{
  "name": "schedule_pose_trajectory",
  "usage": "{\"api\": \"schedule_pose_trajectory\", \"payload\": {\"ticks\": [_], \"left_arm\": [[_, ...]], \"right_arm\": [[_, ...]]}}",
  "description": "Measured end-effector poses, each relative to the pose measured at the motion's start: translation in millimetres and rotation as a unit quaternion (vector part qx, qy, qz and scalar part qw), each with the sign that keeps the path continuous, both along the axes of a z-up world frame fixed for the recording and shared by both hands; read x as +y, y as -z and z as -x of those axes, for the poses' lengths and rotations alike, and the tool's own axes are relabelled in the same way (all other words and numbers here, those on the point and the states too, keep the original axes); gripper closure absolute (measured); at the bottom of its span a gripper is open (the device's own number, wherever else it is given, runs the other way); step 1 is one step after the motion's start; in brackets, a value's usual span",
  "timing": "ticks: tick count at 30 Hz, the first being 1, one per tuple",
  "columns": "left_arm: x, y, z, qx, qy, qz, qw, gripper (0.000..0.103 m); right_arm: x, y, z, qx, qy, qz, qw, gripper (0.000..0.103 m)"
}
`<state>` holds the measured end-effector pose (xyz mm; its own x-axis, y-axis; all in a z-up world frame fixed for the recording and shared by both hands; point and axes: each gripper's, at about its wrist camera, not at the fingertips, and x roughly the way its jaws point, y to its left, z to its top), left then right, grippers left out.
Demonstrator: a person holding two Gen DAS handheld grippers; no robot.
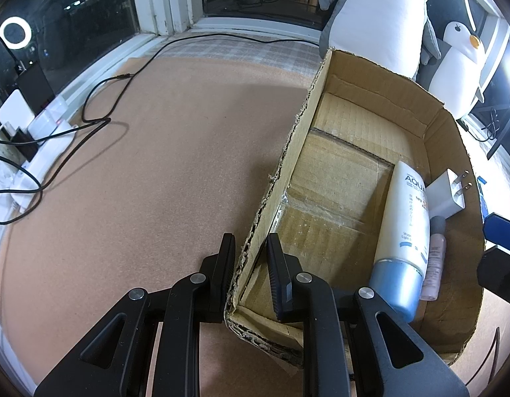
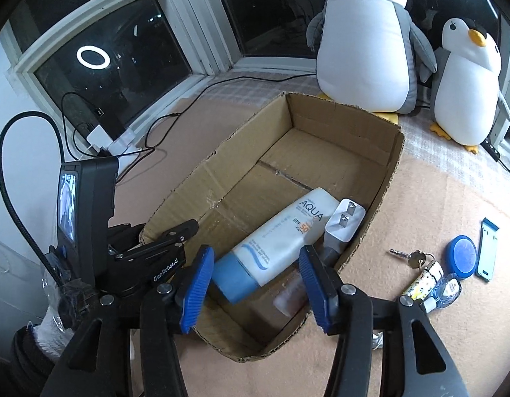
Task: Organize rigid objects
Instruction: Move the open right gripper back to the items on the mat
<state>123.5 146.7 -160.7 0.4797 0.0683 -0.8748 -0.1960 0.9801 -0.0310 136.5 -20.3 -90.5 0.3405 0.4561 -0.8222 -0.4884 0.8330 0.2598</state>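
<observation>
An open cardboard box point(image 1: 446, 178) point(image 2: 380, 178) holds a white sunscreen tube with a blue cap point(image 1: 402, 228) point(image 2: 281, 235), a white plug adapter point(image 1: 448, 195) point(image 2: 342, 225) and a small pink bottle point(image 1: 435, 254) point(image 2: 289, 297). My left gripper point(image 1: 251, 264) straddles the box's left wall, one finger each side, jaws narrowly apart around it. My right gripper point(image 2: 255, 284) is open and empty above the box's near end, over the tube's cap. On the mat right of the box lie keys point(image 2: 410, 258), a blue round tin point(image 2: 461, 256), a blue clip point(image 2: 486, 251) and small bottles point(image 2: 430, 281).
Two plush penguins point(image 2: 364, 39) point(image 2: 466, 76) stand behind the box by the window. A power strip with black cables point(image 1: 39, 132) point(image 2: 115, 142) lies at the left edge. The left gripper's body and screen point(image 2: 86, 218) sit left of the box.
</observation>
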Motion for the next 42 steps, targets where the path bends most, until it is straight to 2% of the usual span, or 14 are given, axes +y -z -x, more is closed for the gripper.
{"api": "schedule_pose_trajectory", "payload": {"ticks": [7,12,20,29,42], "left_arm": [[1,0,0,0.000,0.000,0.000,1.0000,0.085],[1,0,1,0.000,0.002,-0.001,1.0000,0.085],[1,1,0,-0.001,0.000,-0.004,1.0000,0.084],[1,1,-1,0.001,-0.007,-0.007,1.0000,0.083],[-2,0,0,-0.001,0.002,-0.020,0.9998,0.083]], "right_arm": [[-10,-5,2,-0.008,0.010,0.000,1.000,0.052],[-33,-12,2,-0.015,0.030,-0.004,0.999,0.051],[-105,-17,-4,-0.024,0.097,-0.008,0.995,0.051],[-173,-1,-21,-0.027,0.156,0.022,0.987,0.051],[-186,29,-46,0.007,0.149,0.023,0.989,0.051]]}}
